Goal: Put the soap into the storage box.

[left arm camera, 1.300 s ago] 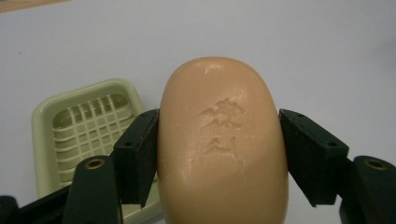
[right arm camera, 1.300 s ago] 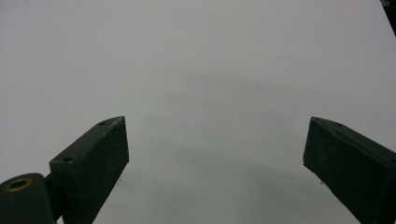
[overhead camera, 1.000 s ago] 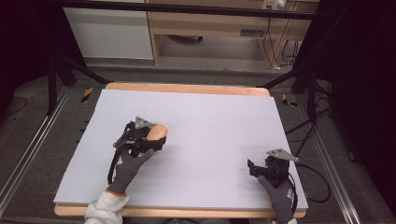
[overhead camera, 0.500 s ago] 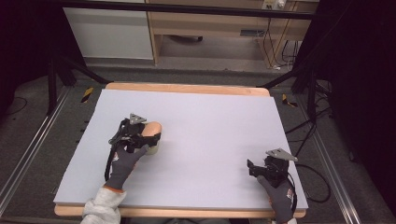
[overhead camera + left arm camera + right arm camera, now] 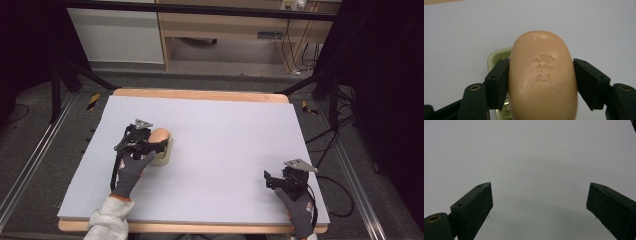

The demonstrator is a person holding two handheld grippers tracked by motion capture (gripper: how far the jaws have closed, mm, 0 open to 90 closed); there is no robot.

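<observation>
While the left gripper (image 5: 541,82) clamped the tan soap bar (image 5: 542,77) across its width, one jaw pressed to each long side, the bar hung just above a pale green soap dish (image 5: 495,56) on the left part of the grey mat (image 5: 225,135). Good practice at this step, as judged, was to lower the bar level and centred over the dish, and to part the jaws only once it rested. The right gripper (image 5: 539,207) sat near the right edge, jaws wide apart and holding nothing.
</observation>
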